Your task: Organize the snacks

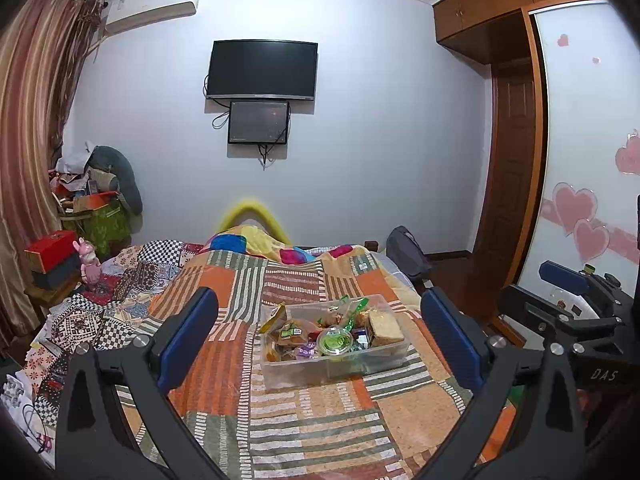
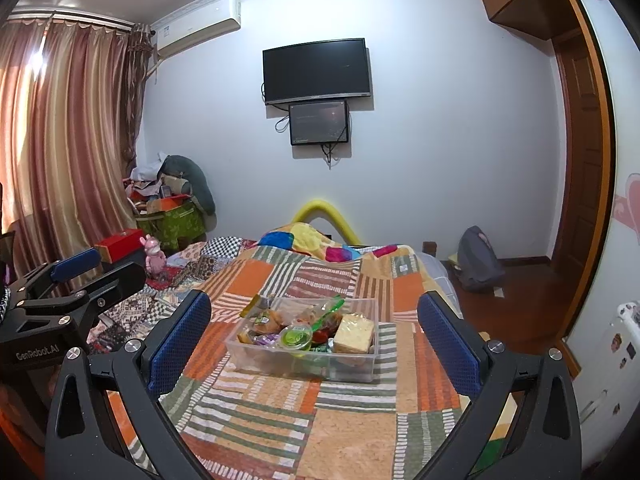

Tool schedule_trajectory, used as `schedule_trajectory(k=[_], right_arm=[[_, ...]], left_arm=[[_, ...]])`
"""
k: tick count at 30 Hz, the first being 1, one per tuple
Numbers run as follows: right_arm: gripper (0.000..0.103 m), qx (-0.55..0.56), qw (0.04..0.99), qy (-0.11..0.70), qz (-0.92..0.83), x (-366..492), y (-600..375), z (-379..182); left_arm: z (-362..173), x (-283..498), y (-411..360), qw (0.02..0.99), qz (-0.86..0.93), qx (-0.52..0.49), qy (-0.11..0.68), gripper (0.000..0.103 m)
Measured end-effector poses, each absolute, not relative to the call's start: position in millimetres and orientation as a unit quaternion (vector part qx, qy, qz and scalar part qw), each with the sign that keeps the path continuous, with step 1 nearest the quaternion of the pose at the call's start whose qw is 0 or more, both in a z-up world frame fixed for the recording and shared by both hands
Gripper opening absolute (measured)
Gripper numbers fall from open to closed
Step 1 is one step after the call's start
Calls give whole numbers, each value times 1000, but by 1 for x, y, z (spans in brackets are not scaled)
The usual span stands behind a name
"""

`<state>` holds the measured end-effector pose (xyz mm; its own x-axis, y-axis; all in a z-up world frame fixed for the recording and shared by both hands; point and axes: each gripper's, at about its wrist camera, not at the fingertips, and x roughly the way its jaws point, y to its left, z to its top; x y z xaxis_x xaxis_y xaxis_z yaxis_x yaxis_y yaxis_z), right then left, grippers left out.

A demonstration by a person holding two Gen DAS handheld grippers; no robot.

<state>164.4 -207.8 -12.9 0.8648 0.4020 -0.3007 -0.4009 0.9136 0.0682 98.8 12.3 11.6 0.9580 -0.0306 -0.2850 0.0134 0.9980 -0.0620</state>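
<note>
A clear plastic bin (image 1: 280,372) sits on the patchwork bedspread, full of snacks. Inside are a green-lidded cup (image 1: 335,341), a pale wrapped cake block (image 1: 386,328) and several small packets. The bin also shows in the right wrist view (image 2: 256,356), with the cup (image 2: 295,336) and the cake block (image 2: 354,332). My left gripper (image 1: 320,344) is open and empty, held above the bed short of the bin. My right gripper (image 2: 314,344) is open and empty, also short of the bin. Each gripper shows at the edge of the other's view.
The bedspread (image 2: 304,432) covers the bed in front of me. A red box (image 1: 50,250) and a pink toy (image 1: 89,264) stand at the left. A grey backpack (image 2: 478,260) lies on the wooden floor at the right. A wardrobe (image 1: 592,140) lines the right wall.
</note>
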Motion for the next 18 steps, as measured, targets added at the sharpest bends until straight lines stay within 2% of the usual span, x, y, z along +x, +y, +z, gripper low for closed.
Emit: schedule_trajectory(k=[18], right_arm=[[103,3,966,157,205,165,-210,-11]], left_arm=[[9,101,8,988,-25,-31,149,103]])
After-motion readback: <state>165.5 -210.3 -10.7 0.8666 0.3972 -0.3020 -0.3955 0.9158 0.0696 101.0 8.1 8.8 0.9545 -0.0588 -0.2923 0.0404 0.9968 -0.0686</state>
